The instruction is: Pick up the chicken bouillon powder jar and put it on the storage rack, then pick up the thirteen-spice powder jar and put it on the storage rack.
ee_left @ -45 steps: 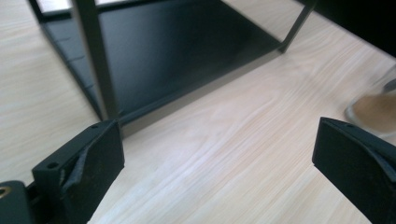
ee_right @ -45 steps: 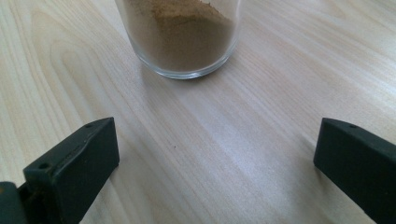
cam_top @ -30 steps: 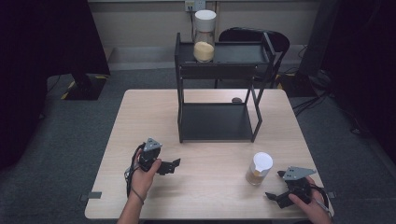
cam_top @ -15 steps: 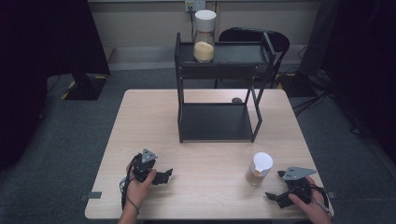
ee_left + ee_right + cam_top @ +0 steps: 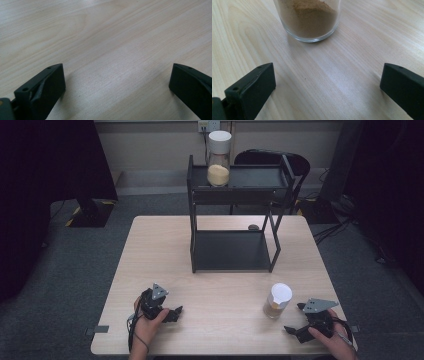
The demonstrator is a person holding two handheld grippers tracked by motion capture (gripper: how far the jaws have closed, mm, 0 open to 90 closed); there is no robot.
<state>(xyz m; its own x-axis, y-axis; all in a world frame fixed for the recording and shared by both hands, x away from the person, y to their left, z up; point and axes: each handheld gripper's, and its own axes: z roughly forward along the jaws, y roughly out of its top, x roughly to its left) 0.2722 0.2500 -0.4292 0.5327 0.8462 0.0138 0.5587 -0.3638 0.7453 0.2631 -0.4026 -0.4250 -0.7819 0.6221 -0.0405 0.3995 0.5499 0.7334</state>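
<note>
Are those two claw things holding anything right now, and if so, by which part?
Nothing is held. The left hand-held gripper is open over bare table. The right hand-held gripper is open too, short of the jar of brown powder.

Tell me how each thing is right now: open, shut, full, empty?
Left gripper: open, nothing between its fingers, low over the table.
Right gripper: open, empty, aimed at the near jar.
Near jar: upright on the table, white lid on, part full of brown powder.
Far jar: upright on the rack's top shelf, lid on, part full of pale powder.
</note>
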